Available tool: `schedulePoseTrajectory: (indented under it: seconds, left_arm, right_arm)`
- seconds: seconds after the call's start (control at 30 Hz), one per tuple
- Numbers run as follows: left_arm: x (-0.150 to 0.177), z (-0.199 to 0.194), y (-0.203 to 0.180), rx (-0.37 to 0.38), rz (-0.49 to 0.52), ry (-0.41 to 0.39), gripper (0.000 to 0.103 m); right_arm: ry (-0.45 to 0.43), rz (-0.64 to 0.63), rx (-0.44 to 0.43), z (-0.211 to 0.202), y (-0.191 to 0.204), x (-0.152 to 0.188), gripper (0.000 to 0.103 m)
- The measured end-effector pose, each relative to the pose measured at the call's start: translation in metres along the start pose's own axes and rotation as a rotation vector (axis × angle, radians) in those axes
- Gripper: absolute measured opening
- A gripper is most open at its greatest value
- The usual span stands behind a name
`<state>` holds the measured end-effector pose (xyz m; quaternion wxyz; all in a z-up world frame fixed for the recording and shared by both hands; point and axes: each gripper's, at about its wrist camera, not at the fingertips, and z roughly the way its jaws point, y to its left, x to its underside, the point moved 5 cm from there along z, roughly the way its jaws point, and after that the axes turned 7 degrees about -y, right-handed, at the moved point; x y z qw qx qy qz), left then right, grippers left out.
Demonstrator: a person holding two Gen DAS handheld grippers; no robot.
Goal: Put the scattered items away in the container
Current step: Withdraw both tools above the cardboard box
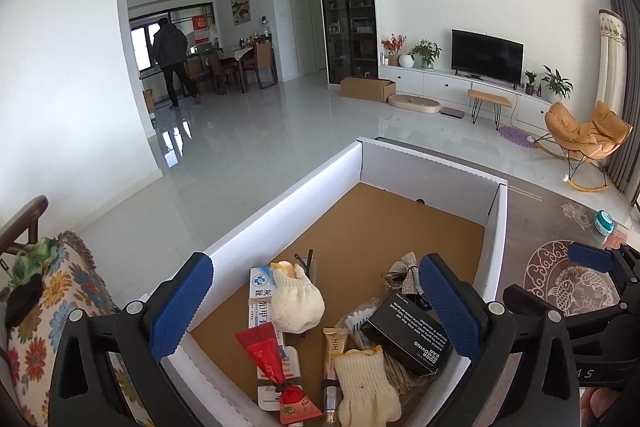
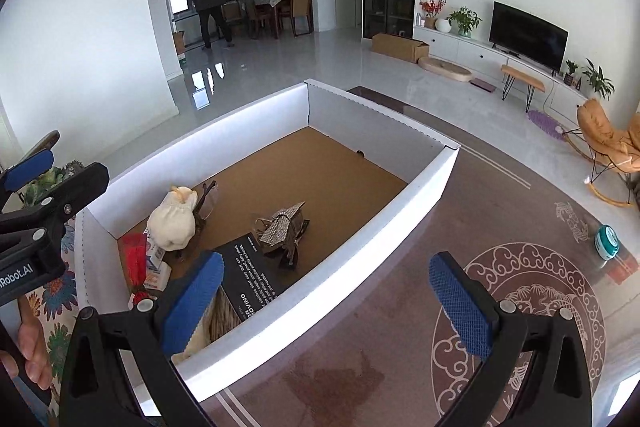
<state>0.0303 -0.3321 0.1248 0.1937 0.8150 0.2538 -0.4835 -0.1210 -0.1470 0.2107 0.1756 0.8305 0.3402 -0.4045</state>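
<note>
The white container (image 1: 496, 227) sits on the patterned counter (image 2: 400, 307) and already holds most items: two knit gloves (image 1: 298, 301), a black box (image 1: 408, 331), a medicine carton (image 1: 262, 291), a red sachet (image 1: 276, 367) and a rhinestone bow (image 2: 280, 225). One teal-lidded jar (image 2: 606, 242) stands outside, well apart to the right. Left gripper (image 1: 316, 303) hangs over the container, jaws apart, empty. Right gripper (image 2: 326, 301) straddles the near wall, jaws apart, empty. Judgement: nearly complete; the jar is probably left.
</note>
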Motion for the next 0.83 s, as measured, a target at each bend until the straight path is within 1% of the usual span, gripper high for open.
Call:
schedulePoseTrajectory:
  seconds: [0.1, 0.23, 0.53, 0.63, 0.73, 0.83]
  left_arm:
    - [0.002, -0.002, 0.004, 0.009, -0.035, -0.001, 0.103]
    - [0.004, 0.001, 0.008, -0.015, -0.043, 0.023, 0.103]
    - [0.012, 0.012, 0.021, 0.000, -0.113, 0.060, 0.103]
    - [0.016, 0.016, 0.026, -0.005, -0.151, 0.078, 0.103]
    - [0.017, 0.015, 0.031, 0.008, -0.197, 0.066, 0.103]
    - [0.015, 0.013, 0.031, -0.022, -0.175, 0.026, 0.103]
  right_arm:
    - [0.011, -0.017, -0.003, 0.003, 0.004, 0.002, 0.103]
    - [0.031, -0.036, -0.002, 0.009, 0.010, 0.005, 0.103]
    - [0.043, -0.087, 0.005, 0.018, 0.020, 0.002, 0.103]
    - [0.050, -0.092, 0.008, 0.025, 0.022, 0.002, 0.103]
    - [0.057, -0.090, 0.003, 0.032, 0.027, -0.001, 0.103]
    - [0.055, -0.097, -0.007, 0.037, 0.034, -0.006, 0.103]
